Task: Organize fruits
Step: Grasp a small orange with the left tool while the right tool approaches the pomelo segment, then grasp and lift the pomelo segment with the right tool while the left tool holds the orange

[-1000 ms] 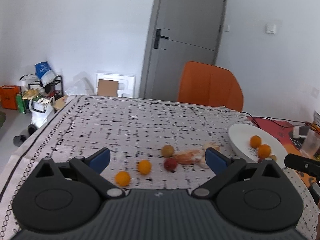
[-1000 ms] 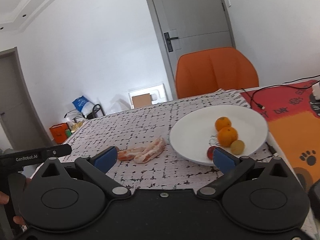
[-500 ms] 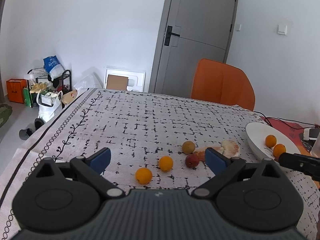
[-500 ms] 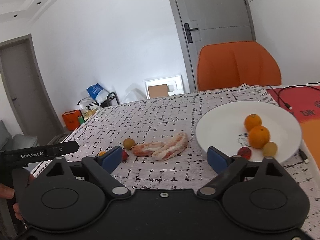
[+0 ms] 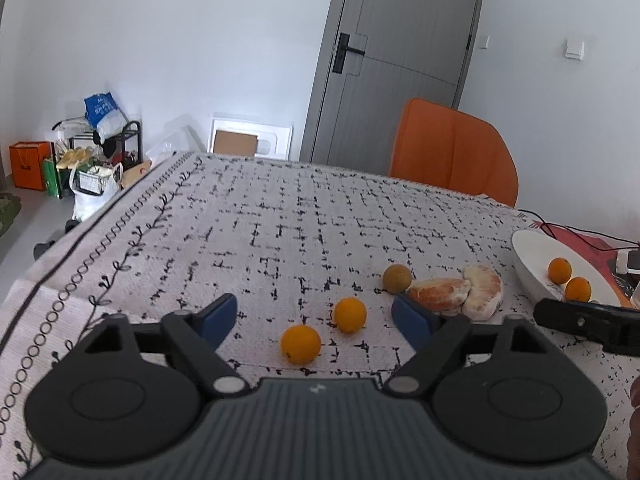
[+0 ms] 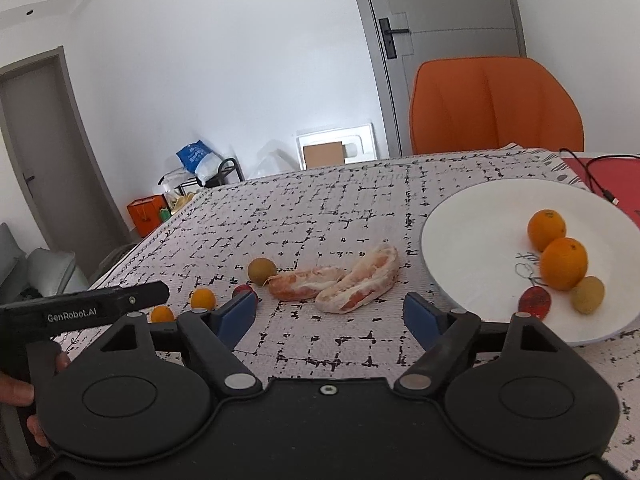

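Fruit (image 5: 301, 343) on cloth | left claw (image 5: 316, 316) swung over two oranges, wide, empty | right claw (image 6: 331, 312) wide, backed off plate (image 6: 472, 216) at 2 o'clock | pickup looks next

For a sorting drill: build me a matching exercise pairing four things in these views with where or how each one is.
Things:
1. peeled citrus segments
2. brown round fruit
3. red fruit
4. left gripper

Places or states:
A. on the white plate
B. on the tablecloth, just left of the segments
C. open, holding nothing
D. on the cloth between brown fruit and plate

Pairs: 1-D, 2-B, 3-A, 4-C
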`<state>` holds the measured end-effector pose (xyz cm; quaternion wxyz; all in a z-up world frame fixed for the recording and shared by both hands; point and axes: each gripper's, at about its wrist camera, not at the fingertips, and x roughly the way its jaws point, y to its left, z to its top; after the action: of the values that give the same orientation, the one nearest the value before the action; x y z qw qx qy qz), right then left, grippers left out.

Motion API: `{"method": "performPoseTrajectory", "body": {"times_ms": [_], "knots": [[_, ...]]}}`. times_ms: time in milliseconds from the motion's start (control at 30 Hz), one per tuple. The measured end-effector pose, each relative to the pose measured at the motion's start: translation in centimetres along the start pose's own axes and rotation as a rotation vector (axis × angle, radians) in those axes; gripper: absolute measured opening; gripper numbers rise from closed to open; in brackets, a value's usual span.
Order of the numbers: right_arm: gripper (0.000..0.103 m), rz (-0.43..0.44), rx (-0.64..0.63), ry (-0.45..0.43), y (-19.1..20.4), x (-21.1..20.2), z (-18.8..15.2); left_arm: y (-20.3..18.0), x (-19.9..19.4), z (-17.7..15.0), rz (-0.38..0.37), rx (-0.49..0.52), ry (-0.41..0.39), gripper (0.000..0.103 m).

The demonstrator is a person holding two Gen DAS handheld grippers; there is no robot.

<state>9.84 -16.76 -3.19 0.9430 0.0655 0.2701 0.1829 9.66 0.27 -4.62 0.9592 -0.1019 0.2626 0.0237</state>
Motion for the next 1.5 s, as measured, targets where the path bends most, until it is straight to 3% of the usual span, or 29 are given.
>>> {"method": "performPoseTrajectory", "body": {"times_ms": [100,200,267,333,600,767,1200,1400,1500], "knots": [[0.078,-0.006,-0.002,0.010,0.0,0.9,0.0,0.3,0.7,-0.5,0.013,-0.012,0.018,0.063],[0.078,-0.020,-0.006,0.026,0.3,1.9,0.0,0.6,1.3,-0.9,0.002,-0.012,0.041,0.057],[0.078,-0.030,-0.014,0.034,0.5,2.5,0.0,0.8,1.7,-1.2,-0.001,-0.021,0.057,0.048],[0.078,-0.048,-0.023,0.035,0.7,3.0,0.1,1.1,1.9,-1.4,-0.006,-0.028,0.064,0.023],[0.070,-0.103,-0.048,0.058,1.6,4.7,0.3,2.6,1.8,-0.9,-0.017,-0.074,0.060,0.022],[0.058,-0.159,-0.069,0.078,2.1,5.9,0.2,3.2,1.7,-0.8,-0.016,-0.086,0.054,0.022],[0.058,-0.255,-0.123,0.089,3.0,7.8,0.0,4.6,1.3,-0.8,-0.033,-0.124,0.039,0.022],[0.038,-0.271,-0.115,0.079,2.7,7.6,0.0,4.9,1.0,-0.8,-0.029,-0.128,0.033,0.022],[0.033,-0.266,-0.099,0.078,2.4,7.0,0.0,4.8,0.7,-0.8,-0.028,-0.124,0.026,0.022]]}}
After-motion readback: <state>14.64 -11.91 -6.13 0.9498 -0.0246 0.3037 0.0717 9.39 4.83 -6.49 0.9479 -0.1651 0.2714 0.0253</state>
